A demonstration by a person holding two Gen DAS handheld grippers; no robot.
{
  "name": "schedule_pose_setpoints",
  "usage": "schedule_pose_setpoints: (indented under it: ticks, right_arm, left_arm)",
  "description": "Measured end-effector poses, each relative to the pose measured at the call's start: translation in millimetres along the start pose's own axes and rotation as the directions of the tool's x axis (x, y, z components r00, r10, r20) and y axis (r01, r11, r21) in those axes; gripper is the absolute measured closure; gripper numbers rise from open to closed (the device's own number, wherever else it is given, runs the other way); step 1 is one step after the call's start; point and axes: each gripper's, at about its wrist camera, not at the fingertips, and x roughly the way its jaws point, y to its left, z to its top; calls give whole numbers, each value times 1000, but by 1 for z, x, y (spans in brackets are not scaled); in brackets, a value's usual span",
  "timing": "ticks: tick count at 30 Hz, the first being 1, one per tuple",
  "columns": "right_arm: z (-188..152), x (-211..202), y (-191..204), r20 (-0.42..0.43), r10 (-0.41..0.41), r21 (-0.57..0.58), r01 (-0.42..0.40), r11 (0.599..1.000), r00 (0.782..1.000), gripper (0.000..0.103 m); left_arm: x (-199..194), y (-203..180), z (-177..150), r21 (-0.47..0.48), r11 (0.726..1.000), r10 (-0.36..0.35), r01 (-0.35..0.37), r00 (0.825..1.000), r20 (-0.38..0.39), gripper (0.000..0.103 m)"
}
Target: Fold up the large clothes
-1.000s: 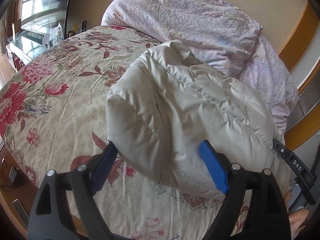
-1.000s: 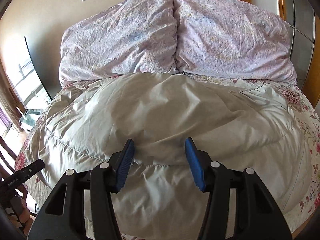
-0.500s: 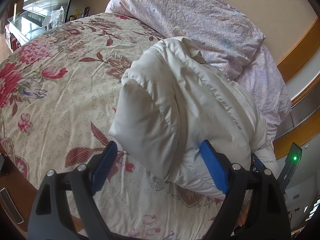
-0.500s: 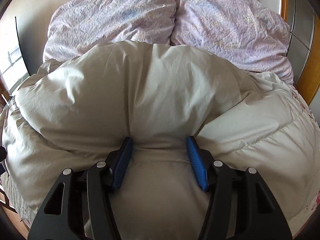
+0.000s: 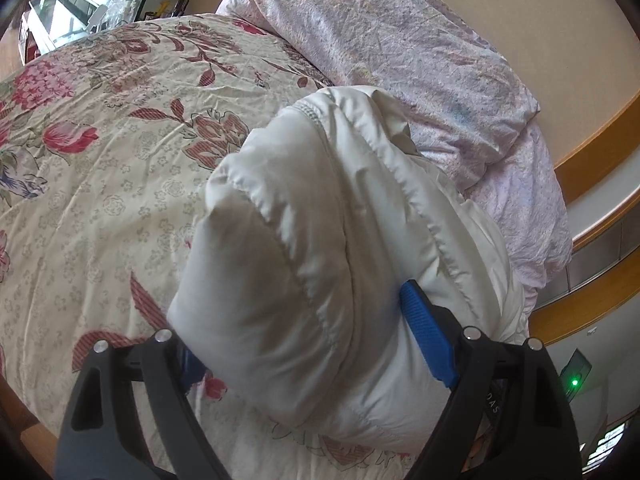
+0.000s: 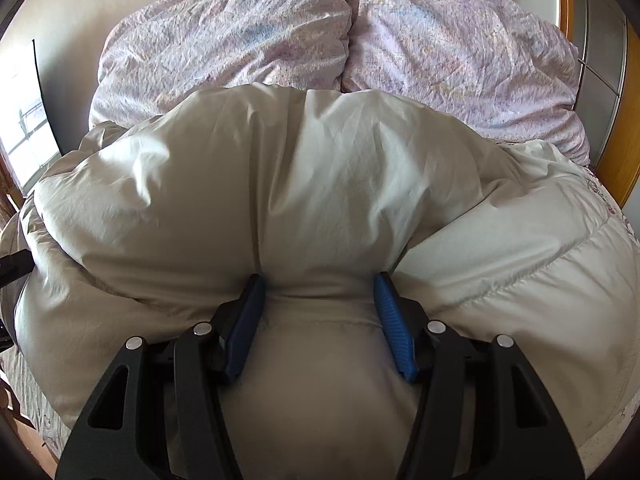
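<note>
A white puffy jacket [image 5: 320,220] lies on a floral bedspread [image 5: 100,160], folded into a thick bundle. My left gripper [image 5: 308,292] grips one rounded end of it. The jaws stand wide, the right blue pad presses into the fabric and the left pad is hidden behind the bulge. In the right wrist view the jacket [image 6: 300,168] fills most of the picture. My right gripper [image 6: 319,280] is pressed down into it. Fabric is pinched between both blue pads and a fat fold swells just beyond them. A quilted lower layer shows at the right.
Two lilac pillows [image 6: 240,40] [image 6: 460,48] lean against the wall behind the jacket. A wooden headboard rail [image 5: 592,160] runs at the right. A cluttered bedside table [image 5: 80,8] stands past the bed's far corner. Bare bedspread stretches left of the jacket.
My right gripper sank into the jacket, and a fold now bulges high in front of it. My left gripper rolled and shifted, with the jacket's end still between its jaws.
</note>
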Motion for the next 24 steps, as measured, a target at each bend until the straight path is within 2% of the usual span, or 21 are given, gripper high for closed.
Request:
schedule_pose_setpoints:
  ticks: [3, 10, 12, 14, 17, 21, 24]
  right_arm:
    - [0, 0, 0, 0, 2, 1, -2, 1000, 1000, 44]
    - [0, -1, 0, 1, 6, 2, -6, 1000, 1000, 44]
    - [0, -1, 0, 1, 6, 2, -6, 1000, 1000, 44]
    - [0, -2, 1, -1, 4, -12, -4, 1000, 1000, 44]
    - [1, -3, -4, -13, 26, -7, -26, 1000, 1000, 44]
    - [-1, -3, -1, -8, 17, -15, -17, 1000, 1000, 44]
    - [-3, -4, 0, 0, 1, -13, -1, 1000, 1000, 44]
  left_arm:
    - [4, 4, 5, -37, 999, -22, 22, 1000, -2, 26]
    - [7, 9, 11, -53, 997, -65, 64, 998, -9, 38]
    - [7, 8, 12, -44, 996, -79, 78, 997, -5, 48]
    - [2, 5, 15, -32, 995, -90, 90, 996, 0, 63]
    - [-7, -7, 18, 18, 996, -93, 93, 996, 9, 69]
    - [-21, -33, 19, 109, 992, -70, 65, 997, 44, 71]
    - [-35, -62, 17, 206, 977, -67, 49, 994, 83, 71]
